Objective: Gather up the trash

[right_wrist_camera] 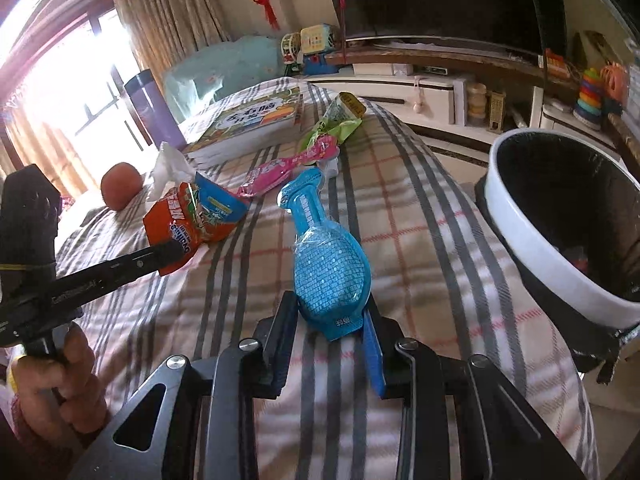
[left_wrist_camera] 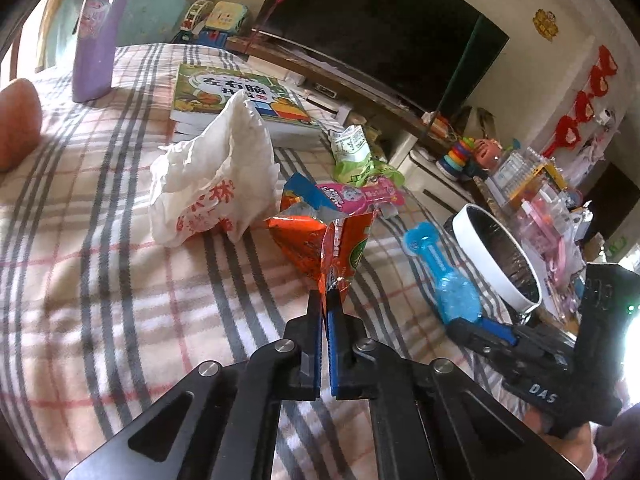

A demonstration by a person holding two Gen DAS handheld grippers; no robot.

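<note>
L gripper [left_wrist_camera: 325, 296] pinches the corner of an orange snack wrapper [left_wrist_camera: 320, 240], jaws clamped tight, over a plaid blanket [left_wrist_camera: 100, 280]. R gripper [right_wrist_camera: 332, 320], jaws spread, straddles the wide end of a blue wrapper [right_wrist_camera: 328, 264] lying flat; contact w/ the pads can't be told. A hand [right_wrist_camera: 60, 384] grips the L tool's handle. Nearby: white plastic bag [left_wrist_camera: 212, 184], pink wrapper [left_wrist_camera: 360, 196], green wrapper [left_wrist_camera: 352, 152], book [left_wrist_camera: 240, 100], purple bottle [left_wrist_camera: 100, 32]. White-rimmed bin [right_wrist_camera: 560, 216] stands beside the bed, TV [left_wrist_camera: 380, 28] behind.
</note>
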